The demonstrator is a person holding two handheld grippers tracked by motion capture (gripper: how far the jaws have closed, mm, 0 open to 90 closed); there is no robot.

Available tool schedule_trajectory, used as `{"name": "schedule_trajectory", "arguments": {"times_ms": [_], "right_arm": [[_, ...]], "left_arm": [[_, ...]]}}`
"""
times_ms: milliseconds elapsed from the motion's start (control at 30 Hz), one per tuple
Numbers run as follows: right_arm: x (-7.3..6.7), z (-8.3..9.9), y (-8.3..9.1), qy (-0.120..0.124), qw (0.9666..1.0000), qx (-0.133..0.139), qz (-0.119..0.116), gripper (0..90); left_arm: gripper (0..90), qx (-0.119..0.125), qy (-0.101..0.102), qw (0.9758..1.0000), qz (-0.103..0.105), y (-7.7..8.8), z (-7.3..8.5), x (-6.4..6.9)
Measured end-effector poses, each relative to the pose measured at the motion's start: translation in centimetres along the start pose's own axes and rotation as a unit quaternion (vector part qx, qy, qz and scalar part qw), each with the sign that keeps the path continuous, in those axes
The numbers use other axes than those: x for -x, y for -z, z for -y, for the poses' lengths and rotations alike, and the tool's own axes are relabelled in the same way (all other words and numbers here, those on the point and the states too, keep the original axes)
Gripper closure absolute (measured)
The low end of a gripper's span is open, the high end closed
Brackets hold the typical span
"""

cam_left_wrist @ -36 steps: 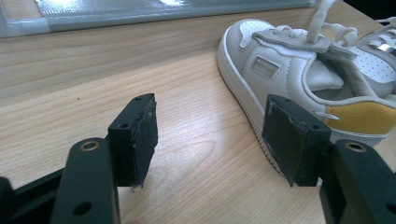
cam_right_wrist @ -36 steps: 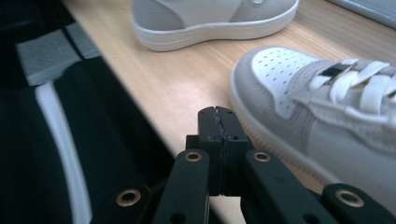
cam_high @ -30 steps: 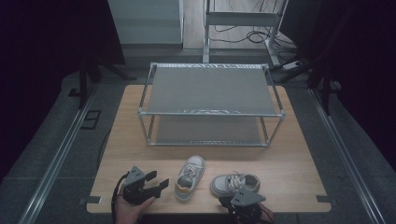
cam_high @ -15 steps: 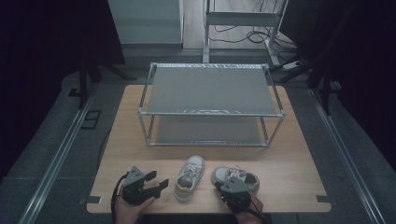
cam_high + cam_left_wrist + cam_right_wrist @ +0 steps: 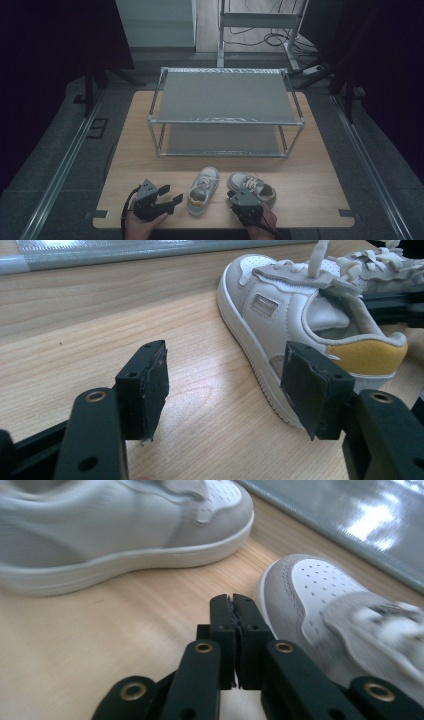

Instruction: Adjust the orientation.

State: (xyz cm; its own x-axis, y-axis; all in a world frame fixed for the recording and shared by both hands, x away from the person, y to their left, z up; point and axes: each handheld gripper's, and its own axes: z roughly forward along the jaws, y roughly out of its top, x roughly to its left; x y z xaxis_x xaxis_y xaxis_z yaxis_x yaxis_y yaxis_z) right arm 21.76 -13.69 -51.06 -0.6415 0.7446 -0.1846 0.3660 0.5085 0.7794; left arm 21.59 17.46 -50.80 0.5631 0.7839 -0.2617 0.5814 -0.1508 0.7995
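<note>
Two small sneakers on the wooden surface (image 5: pixel 310 185), front edge, just ahead of the wire shelf rack (image 5: pixel 225 95).

Left sneaker (image 5: pixel 202 191): white and pale grey leather, perforated toe, white laces, yellow heel patch, white sole. It sits upright, toe pointing toward the rack.

Right sneaker (image 5: pixel 254 186): same grey and white build, lying at an angle, toe toward the left sneaker.

Left gripper (image 5: pixel 159 197): jaws spread, nothing between them, resting beside the left sneaker's heel side; one pad close to the sole in the left gripper view, contact unclear.

Right gripper (image 5: pixel 239 198): jaws pressed together, empty, tips over bare wood in the gap between the two sneakers.
</note>
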Motion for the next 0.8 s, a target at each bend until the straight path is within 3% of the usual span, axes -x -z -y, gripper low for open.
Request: {"name": "schedule_trajectory", "arguments": {"times_ms": [33, 67, 133, 167, 200, 300, 333, 367, 467, 600, 733, 800], "right_arm": [[0.0, 0.4, 1.8, -0.008, 0.9997, 0.022, -0.007, 86.2], [0.0, 0.4, 1.8, -0.008, 0.9997, 0.022, -0.007, 86.2], [1.3, 1.2, 4.5, -0.047, 0.9974, 0.052, -0.018, 87.5], [1.3, 1.2, 4.5, -0.047, 0.9974, 0.052, -0.018, 87.5], [2.6, 1.9, 6.1, -0.07, 0.9954, 0.064, -0.014, 88.3], [4.8, 2.9, 8.2, -0.105, 0.9909, 0.085, -0.005, 89.6], [4.8, 2.9, 8.2, -0.105, 0.9909, 0.085, -0.005, 89.6], [6.2, 3.4, 9.2, -0.13, 0.9864, 0.1, -0.005, 89.7], [7.9, 4.0, 9.9, -0.157, 0.9815, 0.109, -0.002, 89.8], [10.1, 4.8, 10.0, -0.178, 0.9786, 0.102, 0.022, 89.8], [11.3, 5.4, 9.4, -0.19, 0.9778, 0.084, 0.031, 89.8], [12.2, 5.8, 8.6, -0.196, 0.978, 0.062, 0.034, 89.8]], "left_arm": [[35.7, 0.0, -0.001, 1.0, 0.001, 0.0, 0.1, 0.1], [35.7, 0.0, -0.001, 1.0, 0.001, 0.0, 0.1, 0.1], [35.8, -0.001, -0.002, 1.0, 0.002, 0.0, 0.1, 0.2], [35.9, -0.001, -0.002, 1.0, 0.002, 0.0, 0.1, 0.2], [36.2, -0.003, -0.004, 1.0, 0.003, -0.1, 0.2, 0.3], [36.2, -0.004, -0.006, 1.0, 0.004, -0.1, 0.1, 0.5], [36.2, -0.003, -0.006, 1.0, 0.004, -0.1, 0.1, 0.5], [36.2, -0.002, -0.007, 1.0, 0.005, -0.1, 0.1, 0.6], [36.2, -0.003, -0.007, 1.0, 0.004, -0.1, 0.1, 0.6], [36.2, -0.004, -0.005, 1.0, 0.004, -0.1, 0.2, 0.4], [36.2, -0.005, -0.006, 1.0, 0.004, -0.1, 0.2, 0.4], [36.1, -0.006, -0.007, 0.9999, 0.003, 0.0, 0.3, 0.4]]}}
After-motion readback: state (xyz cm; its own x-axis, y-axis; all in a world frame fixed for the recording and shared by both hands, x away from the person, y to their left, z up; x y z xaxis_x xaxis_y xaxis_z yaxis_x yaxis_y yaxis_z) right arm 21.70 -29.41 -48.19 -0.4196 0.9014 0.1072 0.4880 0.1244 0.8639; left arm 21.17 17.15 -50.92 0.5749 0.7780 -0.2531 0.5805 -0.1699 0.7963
